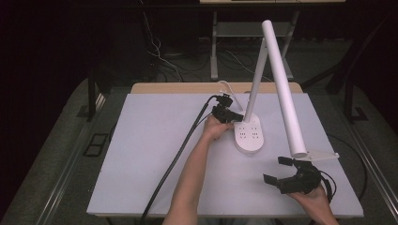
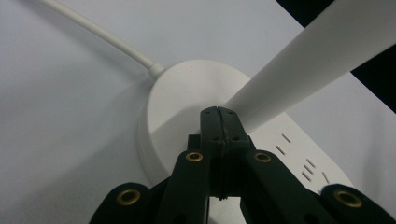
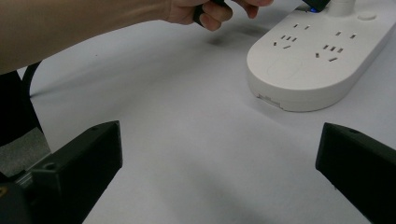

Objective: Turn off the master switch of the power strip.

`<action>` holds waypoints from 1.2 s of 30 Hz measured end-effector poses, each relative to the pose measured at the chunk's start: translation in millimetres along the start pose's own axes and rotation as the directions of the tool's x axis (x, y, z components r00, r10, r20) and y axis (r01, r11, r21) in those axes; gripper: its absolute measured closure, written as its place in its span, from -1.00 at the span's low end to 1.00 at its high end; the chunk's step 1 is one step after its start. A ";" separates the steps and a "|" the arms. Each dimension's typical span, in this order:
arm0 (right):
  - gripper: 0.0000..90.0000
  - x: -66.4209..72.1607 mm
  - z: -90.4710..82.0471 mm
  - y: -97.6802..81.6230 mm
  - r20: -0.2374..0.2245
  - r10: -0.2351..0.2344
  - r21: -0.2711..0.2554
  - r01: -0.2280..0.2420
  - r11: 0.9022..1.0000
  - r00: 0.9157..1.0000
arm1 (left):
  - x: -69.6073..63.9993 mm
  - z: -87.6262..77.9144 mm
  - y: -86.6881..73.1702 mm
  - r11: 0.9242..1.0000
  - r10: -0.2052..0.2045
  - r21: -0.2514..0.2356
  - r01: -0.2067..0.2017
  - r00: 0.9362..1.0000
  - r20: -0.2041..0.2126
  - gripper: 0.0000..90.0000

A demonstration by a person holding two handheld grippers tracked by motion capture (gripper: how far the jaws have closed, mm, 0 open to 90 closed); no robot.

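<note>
A white desk lamp stands on the table, its oval base (image 1: 248, 136) carrying rows of socket slots. Its stem (image 1: 257, 70) rises steeply and the long tube head (image 1: 286, 93) slopes down toward the front right. My left gripper (image 1: 238, 118) is shut with nothing between the jaws. In the left gripper view its tips (image 2: 218, 113) rest at the foot of the stem (image 2: 317, 60) on the base (image 2: 182, 93). My right gripper (image 1: 278, 169) is held open near the front right, empty. In the right gripper view it (image 3: 219, 154) faces the base (image 3: 303, 70) across bare table.
The lamp's white cord (image 2: 102, 35) runs off the back of the base. My left gripper's thick black cable (image 1: 178, 154) trails across the table to the front edge. A flat white piece (image 1: 325, 154) lies under the tip of the lamp head. The left forearm (image 3: 84, 23) crosses the middle.
</note>
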State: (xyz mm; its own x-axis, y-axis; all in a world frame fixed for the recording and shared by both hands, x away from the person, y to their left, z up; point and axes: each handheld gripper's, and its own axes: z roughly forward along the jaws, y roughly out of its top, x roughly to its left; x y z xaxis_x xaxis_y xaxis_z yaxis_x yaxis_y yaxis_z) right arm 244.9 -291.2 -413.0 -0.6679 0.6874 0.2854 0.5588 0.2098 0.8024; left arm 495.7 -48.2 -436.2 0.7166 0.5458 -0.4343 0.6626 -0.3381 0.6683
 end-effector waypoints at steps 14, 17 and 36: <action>-1.00 1.6 0.1 0.8 0.001 0.002 -0.002 -0.002 1.000 1.000 | 2.1 -5.4 -3.8 1.000 -0.012 -0.002 0.011 1.000 -0.020 1.00; -1.00 1.7 -0.9 0.4 0.003 0.001 -0.008 -0.001 1.000 1.000 | 4.3 -5.4 -4.5 0.999 -0.034 -0.012 0.034 0.999 -0.004 1.00; -1.00 -0.9 -0.2 0.9 0.003 0.003 -0.010 -0.003 1.000 1.000 | 0.5 -25.8 -13.7 0.998 0.057 -0.029 -0.059 0.997 -0.058 1.00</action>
State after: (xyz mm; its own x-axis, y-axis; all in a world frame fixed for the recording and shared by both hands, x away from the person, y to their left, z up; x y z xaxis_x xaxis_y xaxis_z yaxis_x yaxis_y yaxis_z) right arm 245.9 -291.8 -412.5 -0.6646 0.6903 0.2860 0.5559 0.2011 0.8066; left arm 481.4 -23.4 -430.0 0.7395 0.5690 -0.3598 0.6126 -0.3471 0.7101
